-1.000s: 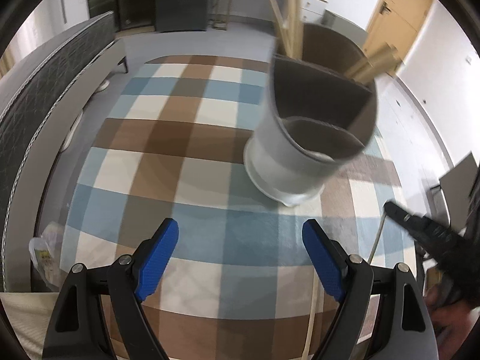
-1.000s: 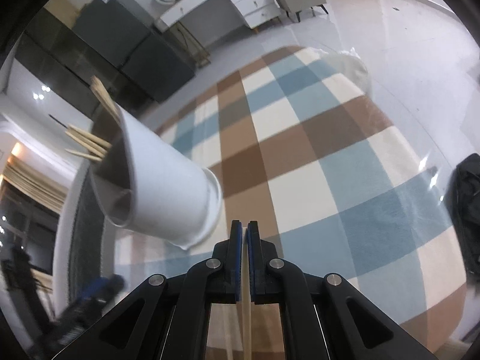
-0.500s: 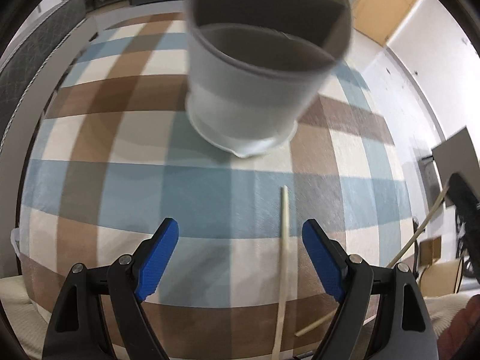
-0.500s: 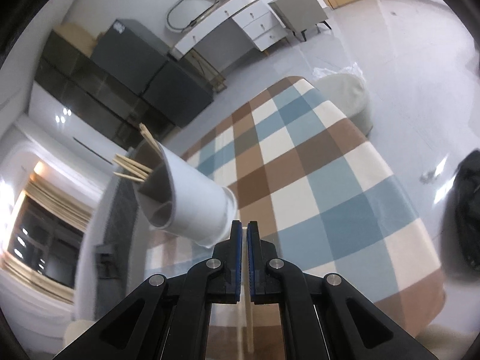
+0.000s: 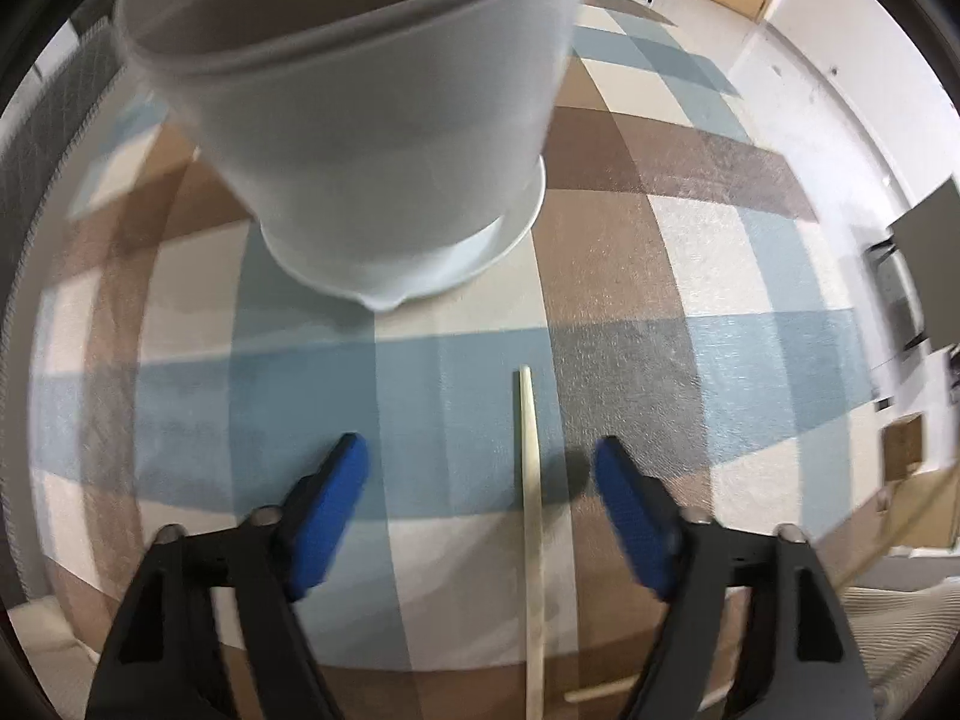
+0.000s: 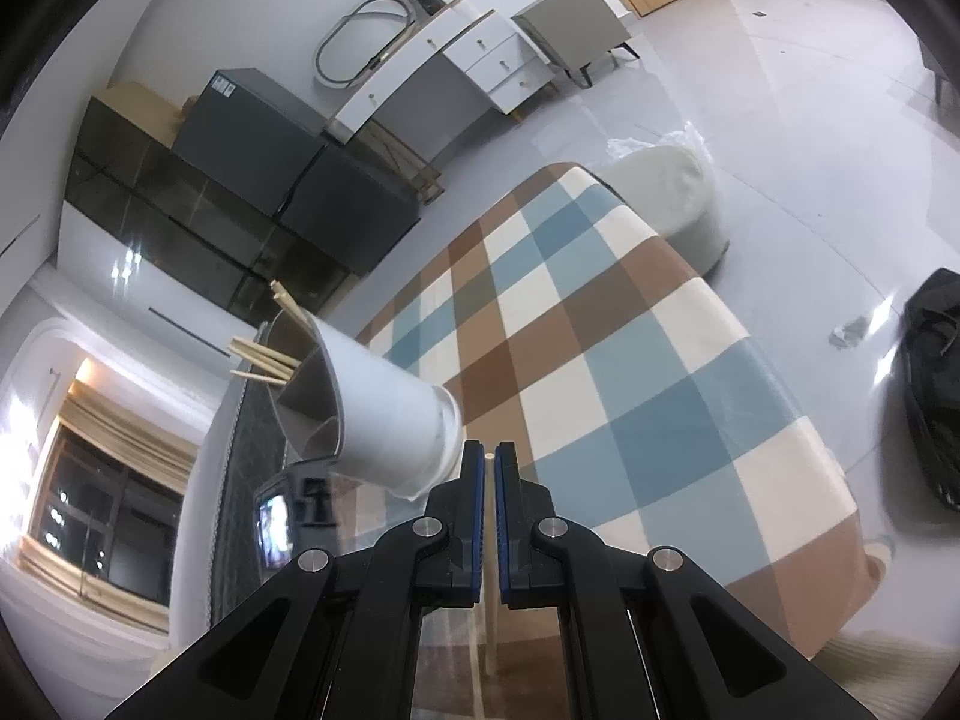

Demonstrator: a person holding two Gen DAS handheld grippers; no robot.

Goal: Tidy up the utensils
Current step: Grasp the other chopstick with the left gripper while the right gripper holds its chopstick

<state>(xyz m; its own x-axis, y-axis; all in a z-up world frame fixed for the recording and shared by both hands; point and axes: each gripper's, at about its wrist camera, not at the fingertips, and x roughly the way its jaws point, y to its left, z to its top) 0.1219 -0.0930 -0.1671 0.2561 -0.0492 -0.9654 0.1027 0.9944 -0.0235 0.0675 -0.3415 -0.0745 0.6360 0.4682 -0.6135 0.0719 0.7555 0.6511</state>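
Several chopsticks already stood in the white holder (image 6: 384, 414). Left gripper (image 5: 480, 474), jaws wide and just narrowing, straddled 1 loose chopstick (image 5: 531, 516), untouched, holder at 12 o'clock. Right gripper (image 6: 489, 468) pinched another chopstick (image 6: 490, 630).

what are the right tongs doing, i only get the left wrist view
Observer: The right tongs are shut on a single chopstick.
Operator: the holder's top is cut off for me, anything in it yet
Observer: Yes, several chopsticks stick out of the white utensil holder.
Operator: is it one open cup inside
Observer: No, a divider splits it, and the chopsticks all poke out of the section farther from the right wrist camera.
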